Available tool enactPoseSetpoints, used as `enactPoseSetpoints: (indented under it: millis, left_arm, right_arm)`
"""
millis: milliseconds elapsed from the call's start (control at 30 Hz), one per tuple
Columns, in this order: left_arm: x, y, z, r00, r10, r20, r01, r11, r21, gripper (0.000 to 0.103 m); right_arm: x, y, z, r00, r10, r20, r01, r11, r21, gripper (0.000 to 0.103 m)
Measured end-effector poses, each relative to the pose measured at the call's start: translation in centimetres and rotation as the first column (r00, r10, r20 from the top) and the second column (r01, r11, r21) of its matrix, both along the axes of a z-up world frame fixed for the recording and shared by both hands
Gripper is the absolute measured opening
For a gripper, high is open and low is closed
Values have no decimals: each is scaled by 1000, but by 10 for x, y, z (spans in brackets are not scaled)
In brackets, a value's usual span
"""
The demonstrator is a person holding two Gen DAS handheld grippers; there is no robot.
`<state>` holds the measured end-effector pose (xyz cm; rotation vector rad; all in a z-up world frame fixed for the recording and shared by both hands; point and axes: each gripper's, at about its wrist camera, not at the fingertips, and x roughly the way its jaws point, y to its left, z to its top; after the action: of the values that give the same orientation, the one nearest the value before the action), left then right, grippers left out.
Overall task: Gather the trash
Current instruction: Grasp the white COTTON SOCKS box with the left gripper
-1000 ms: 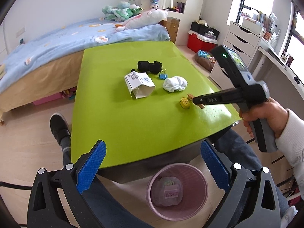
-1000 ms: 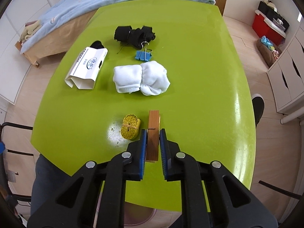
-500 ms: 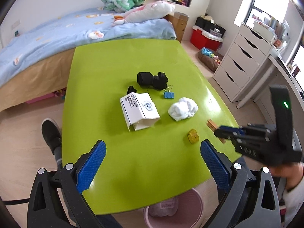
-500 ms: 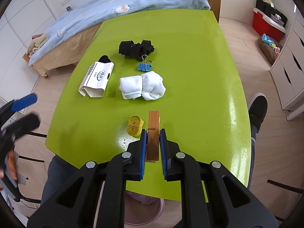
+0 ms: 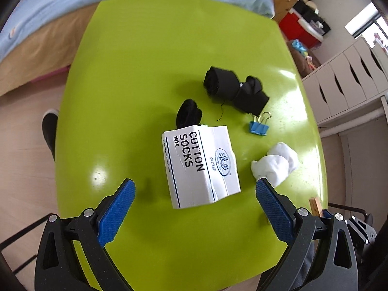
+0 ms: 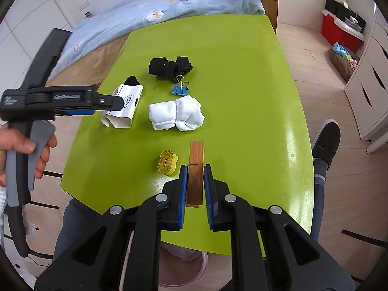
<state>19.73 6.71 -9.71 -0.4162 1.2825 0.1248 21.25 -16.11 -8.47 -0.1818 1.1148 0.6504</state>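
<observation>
My left gripper (image 5: 195,191) is open above the green table (image 5: 135,72), its blue pads either side of the near end of a white "COTTON SOCKS" box (image 5: 200,166). The box also shows in the right wrist view (image 6: 122,106), with the left gripper (image 6: 114,103) hovering over it. My right gripper (image 6: 196,178) is shut on a wooden clothespin (image 6: 195,169) and holds it above the table's near edge. The clothespin tip shows in the left wrist view (image 5: 315,206). A yellow tape roll (image 6: 167,162) lies beside the clothespin.
Rolled white socks (image 6: 175,116), a blue binder clip (image 6: 180,89) and black socks (image 6: 169,69) lie on the table. A pink trash bin (image 6: 181,264) stands on the floor under the near edge. A bed (image 6: 157,17) is behind; white drawers (image 6: 371,82) on the right.
My left gripper has moved forward and down over the table to the white box. My right gripper has lifted and drawn back a little with the clothespin in it.
</observation>
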Motion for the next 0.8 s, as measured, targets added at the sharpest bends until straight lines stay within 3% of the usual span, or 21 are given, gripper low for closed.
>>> enactPoseSetpoints:
  millis: [133,200,300,500,800]
  left_arm:
    - [4,-2,-7,1000,11,-9,-11,1000,-6,94]
    - [3,-5,-6,1000,2,-3,-2,1000,-8,71]
    - [1,-8,-3,1000,-16,16,16,1000,-17,55]
    - [-9,-12,12,996,-49,70,48,999,7,34]
    - [-38,-23,30,982,-103,157,99,995,34,27]
  right_arm:
    - [1,0,-3,1000,2,-6,-2,1000,-1,13]
    - [1,0,-4,1000,3,-9,-3,1000,-3,13]
    - [2,2,-6,1000,7,-12,-7,1000,-5,13]
    - [-2,8,-4,1000,18,-5,-18,1000,0,13]
    - [-11,10,4,999,28,17,-28,1000,0,13]
